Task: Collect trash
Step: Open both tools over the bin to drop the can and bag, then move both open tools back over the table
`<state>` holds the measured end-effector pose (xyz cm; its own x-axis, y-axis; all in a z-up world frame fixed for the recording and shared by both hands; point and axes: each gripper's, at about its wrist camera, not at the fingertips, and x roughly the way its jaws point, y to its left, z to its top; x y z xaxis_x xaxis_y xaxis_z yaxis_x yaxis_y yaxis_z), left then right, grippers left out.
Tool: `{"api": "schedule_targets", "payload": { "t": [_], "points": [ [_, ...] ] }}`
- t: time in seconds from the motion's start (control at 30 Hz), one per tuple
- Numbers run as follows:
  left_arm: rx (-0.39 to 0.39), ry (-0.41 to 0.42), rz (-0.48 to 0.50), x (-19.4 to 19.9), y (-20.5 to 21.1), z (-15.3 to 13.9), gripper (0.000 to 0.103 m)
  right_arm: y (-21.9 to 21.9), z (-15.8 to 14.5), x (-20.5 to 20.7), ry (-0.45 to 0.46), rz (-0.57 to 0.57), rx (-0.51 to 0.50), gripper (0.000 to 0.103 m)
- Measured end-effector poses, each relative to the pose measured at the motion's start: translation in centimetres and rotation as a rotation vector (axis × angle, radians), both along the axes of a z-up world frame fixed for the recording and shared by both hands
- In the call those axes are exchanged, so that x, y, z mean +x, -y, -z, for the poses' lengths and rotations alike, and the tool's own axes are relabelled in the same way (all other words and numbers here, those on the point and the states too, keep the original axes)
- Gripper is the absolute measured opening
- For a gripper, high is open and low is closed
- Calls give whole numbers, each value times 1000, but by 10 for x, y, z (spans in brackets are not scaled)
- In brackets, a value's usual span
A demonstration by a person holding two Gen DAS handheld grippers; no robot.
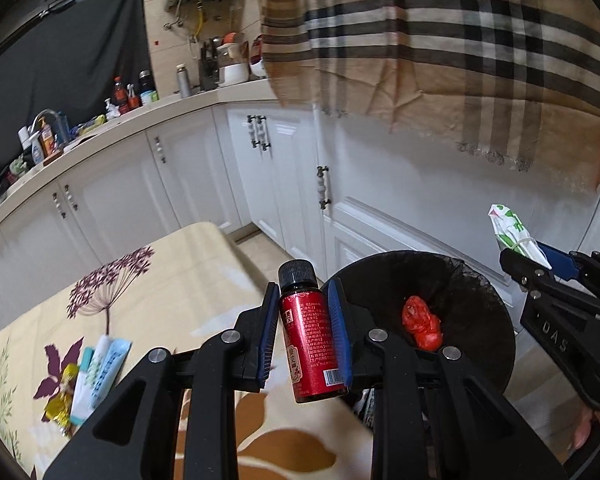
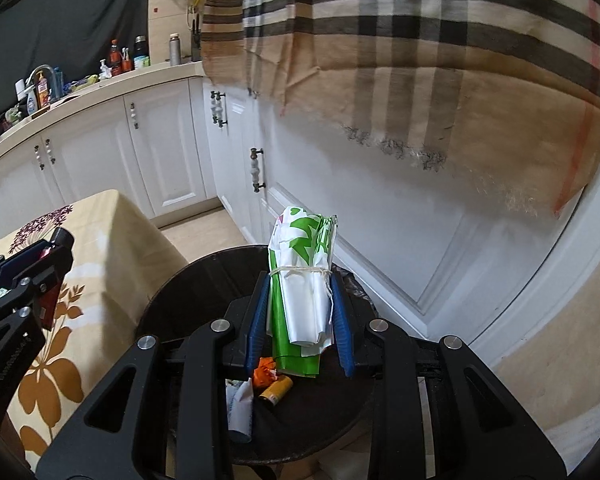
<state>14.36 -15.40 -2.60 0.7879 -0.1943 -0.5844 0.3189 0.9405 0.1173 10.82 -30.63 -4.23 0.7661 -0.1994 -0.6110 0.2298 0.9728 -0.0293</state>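
My left wrist camera looks forward and down along my left gripper (image 1: 305,330), close over the table (image 1: 180,280) edge, with the bin (image 1: 472,280) right of it. My right wrist camera sits close above that bin (image 2: 204,280), facing the cabinets (image 2: 160,152). Both views share bin, table, cabinets and each other's gripper

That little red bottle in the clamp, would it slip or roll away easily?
The red bottle looks rigid and smooth, so it might slip between the left gripper pads. Being round, it would likely roll if laid down. It seems small and light.
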Motion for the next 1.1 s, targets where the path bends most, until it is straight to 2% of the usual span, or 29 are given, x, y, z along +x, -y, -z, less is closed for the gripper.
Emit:
{"api": "schedule_targets", "payload": {
  "t": [0.43,0.47,0.57,0.77,1.1],
  "points": [
    [37,-39,4,26,27,17,26,8,17,10,-17,18,13,29],
    [40,-45,7,28,28,19,26,8,18,10,-18,21,11,31],
    [50,-62,8,29,32,24,27,9,20,11,-17,33,8,47],
    [58,-72,2,29,31,29,40,10,18,6,-8,48,2,47],
    [50,-57,-5,26,25,22,52,5,14,-2,-5,49,1,47]
  ]
}}
